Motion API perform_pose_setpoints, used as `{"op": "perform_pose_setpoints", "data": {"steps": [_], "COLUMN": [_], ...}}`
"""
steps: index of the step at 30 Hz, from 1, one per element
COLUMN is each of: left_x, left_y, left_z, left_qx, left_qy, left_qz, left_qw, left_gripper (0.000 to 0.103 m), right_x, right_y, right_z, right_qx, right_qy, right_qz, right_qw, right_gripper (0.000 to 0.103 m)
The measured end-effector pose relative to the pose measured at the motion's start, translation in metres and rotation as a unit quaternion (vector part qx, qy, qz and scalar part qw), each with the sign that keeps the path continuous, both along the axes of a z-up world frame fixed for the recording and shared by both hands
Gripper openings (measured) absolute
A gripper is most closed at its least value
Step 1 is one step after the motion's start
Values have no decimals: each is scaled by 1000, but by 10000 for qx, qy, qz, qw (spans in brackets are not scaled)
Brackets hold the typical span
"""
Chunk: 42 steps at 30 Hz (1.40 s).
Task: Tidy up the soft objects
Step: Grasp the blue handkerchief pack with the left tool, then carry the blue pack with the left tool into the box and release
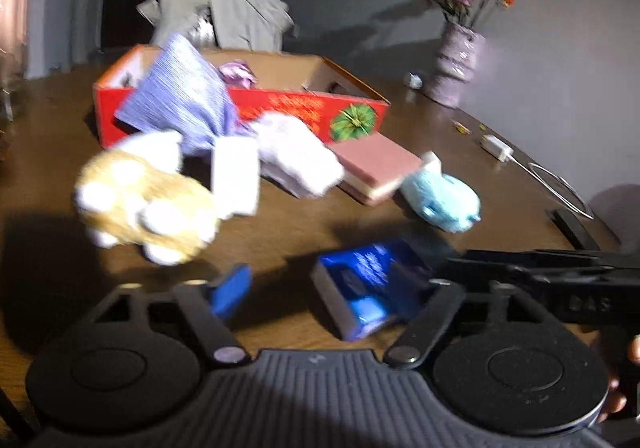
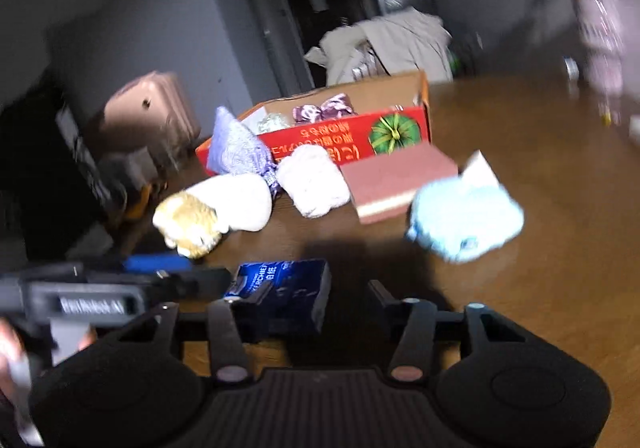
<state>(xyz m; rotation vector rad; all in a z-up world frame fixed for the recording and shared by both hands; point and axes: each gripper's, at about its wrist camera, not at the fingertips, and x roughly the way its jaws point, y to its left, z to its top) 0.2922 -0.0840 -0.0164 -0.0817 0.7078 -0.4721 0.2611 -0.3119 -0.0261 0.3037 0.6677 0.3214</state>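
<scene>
Wood table (image 1: 500, 183) is seen bearing a red box (image 1: 280, 103), a purple cloth (image 1: 180, 95) draped on its rim, and plush toys (image 1: 148, 203) beside it. Both grippers, left (image 1: 324, 288) and right (image 2: 304, 300), are spread around a blue tissue pack (image 1: 360, 288); contact cannot be told.

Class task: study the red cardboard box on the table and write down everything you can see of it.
The red box is a shallow, open-topped cardboard tray, plain brown inside, lying flat on the brown table. Its long red side carries gold lettering, which appears upside down in the right wrist view, and a green rosette design. A purple shiny bundle lies inside. A lilac ribbed cloth leans against one end, and a pink book lies close by its front. Blur hides finer detail.
</scene>
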Motion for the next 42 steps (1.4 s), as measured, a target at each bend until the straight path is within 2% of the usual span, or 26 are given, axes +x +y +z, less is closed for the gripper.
{"op": "perform_pose_setpoints", "data": {"steps": [2,5,8,11,17,23,31,38,42], "left_x": [4,7,9,10,9,7,20,85,156], "left_y": [-3,0,0,0,-4,-2,3,-5,-11], "left_z": [-4,-8,-9,-9,-8,-3,31,75,90], "left_qx": [-74,-298,-416,-532,-489,-467,-617,-645,-694], "left_qy": [198,399,456,508,456,381,104,-135,119], "left_qz": [-43,-2,-108,-190,-185,-138,-142,-182,-164], "left_qw": [9998,9988,9980,9971,9976,9981,9979,9977,9974], "left_gripper": [57,52,38,31,28,23,23,23,23], "right_x": [2,9,14,16,16,11,22,90,155], "right_y": [0,6,6,5,6,4,4,-11,-15], "right_z": [-4,-8,-13,-17,-17,-10,28,67,86], "right_qx": [202,188,260,492,533,481,494,658,509], "right_qy": [11,84,177,238,294,208,-143,-305,-202], "right_qz": [3,-41,-15,57,19,2,70,157,110], "right_qw": [9998,9998,9995,9985,9981,9986,9987,9972,9984], "right_gripper": [44,42,30,24,23,13,13,13,13]}}
